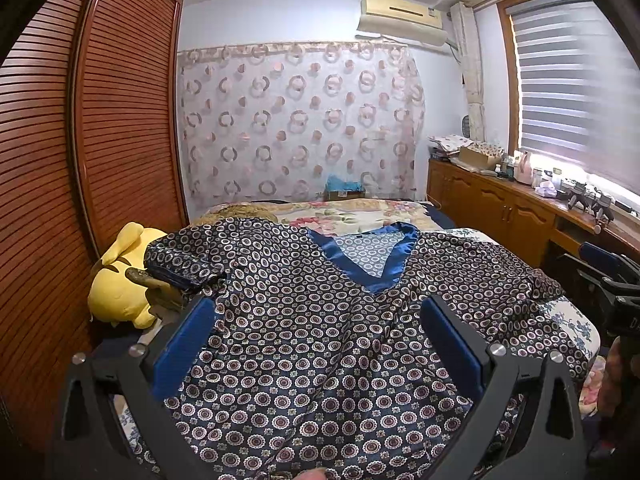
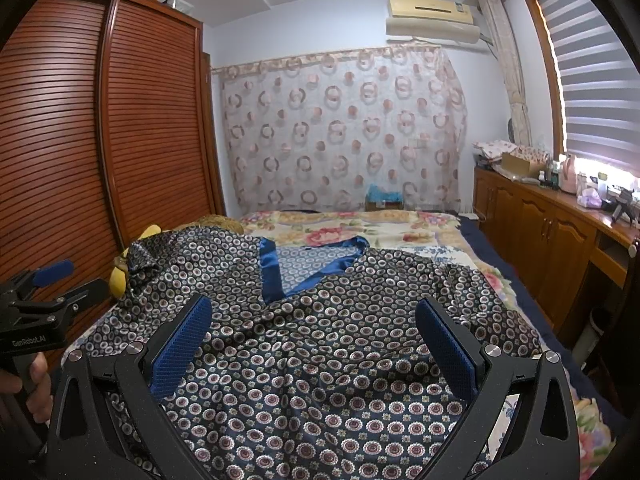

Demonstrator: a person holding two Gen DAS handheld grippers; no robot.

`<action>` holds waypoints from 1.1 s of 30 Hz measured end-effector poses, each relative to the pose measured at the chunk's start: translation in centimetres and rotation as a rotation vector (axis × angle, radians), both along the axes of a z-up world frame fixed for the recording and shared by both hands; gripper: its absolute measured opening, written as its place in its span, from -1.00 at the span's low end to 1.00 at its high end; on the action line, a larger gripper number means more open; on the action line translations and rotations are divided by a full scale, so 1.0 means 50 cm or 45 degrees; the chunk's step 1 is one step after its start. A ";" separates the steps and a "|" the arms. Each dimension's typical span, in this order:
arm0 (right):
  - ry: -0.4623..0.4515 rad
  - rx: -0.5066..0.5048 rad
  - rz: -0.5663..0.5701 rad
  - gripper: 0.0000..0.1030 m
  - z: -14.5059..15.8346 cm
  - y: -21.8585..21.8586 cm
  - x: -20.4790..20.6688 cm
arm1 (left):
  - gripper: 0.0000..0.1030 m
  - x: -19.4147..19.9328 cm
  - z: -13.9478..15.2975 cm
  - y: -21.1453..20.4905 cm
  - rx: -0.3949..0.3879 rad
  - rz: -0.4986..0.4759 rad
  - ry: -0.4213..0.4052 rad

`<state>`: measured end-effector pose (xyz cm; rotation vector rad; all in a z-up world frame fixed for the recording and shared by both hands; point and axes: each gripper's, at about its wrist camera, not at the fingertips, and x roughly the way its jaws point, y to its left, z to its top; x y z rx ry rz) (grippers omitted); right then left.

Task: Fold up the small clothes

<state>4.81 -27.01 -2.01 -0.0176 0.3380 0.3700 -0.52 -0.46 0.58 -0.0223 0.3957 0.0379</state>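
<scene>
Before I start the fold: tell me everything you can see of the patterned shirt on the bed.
The shirt is dark navy, shiny, satin-like, printed all over with small ring medallions. A plain blue band trims its V-neck, which points toward the cameras. It lies spread front-up on the floral bedspread, wrinkled, short sleeves out to both sides; the left sleeve is bunched beside a yellow plush toy. Both the left gripper and right gripper hang open above it, gripping nothing.

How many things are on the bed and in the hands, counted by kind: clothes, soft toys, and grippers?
Clothes: 1, the patterned satin top spread flat on the bed.
Soft toys: 1 for certain, the yellow plush toy at the top's left sleeve; a brownish shape beside it is unclear.
Grippers: 2, the left gripper and the right gripper, both open above the top.
Total: 4
</scene>
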 end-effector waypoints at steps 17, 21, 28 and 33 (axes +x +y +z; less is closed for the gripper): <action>-0.001 0.002 0.000 1.00 0.000 0.000 0.000 | 1.00 -0.006 0.006 0.002 0.006 0.013 -0.021; -0.001 0.003 0.000 1.00 0.000 -0.001 0.000 | 1.00 -0.007 0.006 0.000 0.008 0.014 -0.022; -0.002 0.003 0.000 1.00 0.000 0.000 0.000 | 1.00 -0.009 0.008 0.000 0.009 0.014 -0.027; -0.002 0.004 0.000 1.00 0.000 -0.001 0.000 | 1.00 -0.009 0.008 0.000 0.010 0.015 -0.027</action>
